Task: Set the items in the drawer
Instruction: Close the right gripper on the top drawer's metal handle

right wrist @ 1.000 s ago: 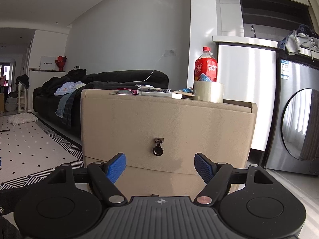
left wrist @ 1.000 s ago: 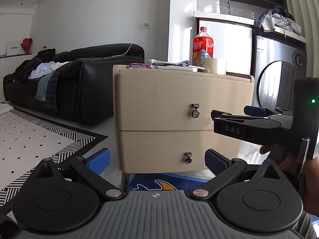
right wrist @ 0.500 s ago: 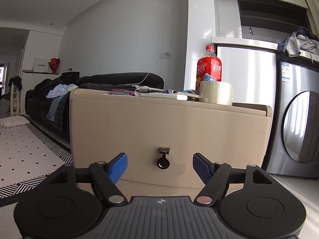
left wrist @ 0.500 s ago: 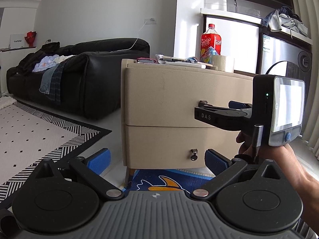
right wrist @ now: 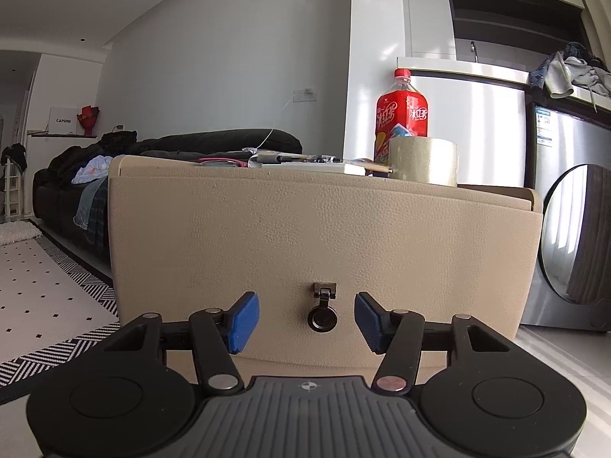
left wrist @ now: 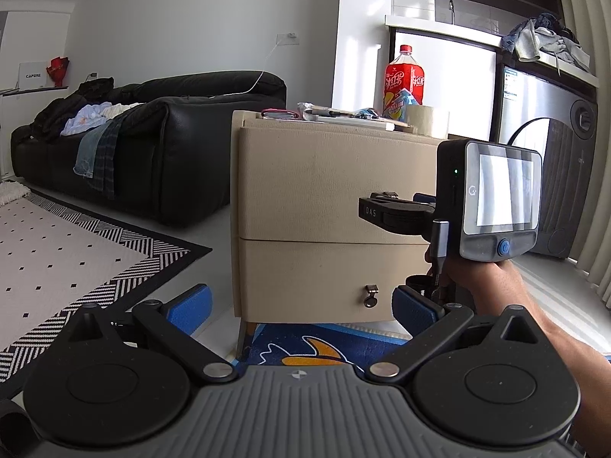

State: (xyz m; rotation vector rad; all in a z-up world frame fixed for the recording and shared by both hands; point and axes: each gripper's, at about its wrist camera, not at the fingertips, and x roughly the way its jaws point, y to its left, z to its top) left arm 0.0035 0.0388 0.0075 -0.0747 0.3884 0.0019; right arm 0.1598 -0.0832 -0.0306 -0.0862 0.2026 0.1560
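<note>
From the left wrist view, our left tongs (left wrist: 301, 305) stand wide apart with nothing between the blue pads, held back from the beige nightstand (left wrist: 305, 175). Both of its drawers are shut, so we cannot tell what is inside. The lower drawer (left wrist: 305, 278) shows its ring pull (left wrist: 370, 297) near 6 o'clock of the front. At 3 o'clock a hand (left wrist: 481, 278) carries our right tongs (left wrist: 385, 206) up against the upper drawer (left wrist: 305, 179), the tip level with that drawer's handle; the jaws are seen edge-on here and we cannot read their gap. On the nightstand top lie a red soda bottle (left wrist: 404, 80), a roll of tape (left wrist: 427, 120), papers with pens (left wrist: 343, 114) and a pink case (left wrist: 277, 114), all crowded toward 1 o'clock of the top. A black sofa (left wrist: 172, 145) with clothes sits at 9 o'clock.

From the right wrist view, our right tongs (right wrist: 307, 322) have just been closing and stand partly open. The upper drawer's ring pull (right wrist: 323, 311) hangs between the two blue pads, and neither pad touches it. The upper drawer (right wrist: 305, 236) fills the middle, closed. Above it, the tape roll (right wrist: 424, 160) stands just in front of the soda bottle (right wrist: 403, 114) at 1 o'clock, with the papers and pens (right wrist: 305, 162) at 12 o'clock. A washing machine (right wrist: 573, 229) stands at 3 o'clock.
</note>
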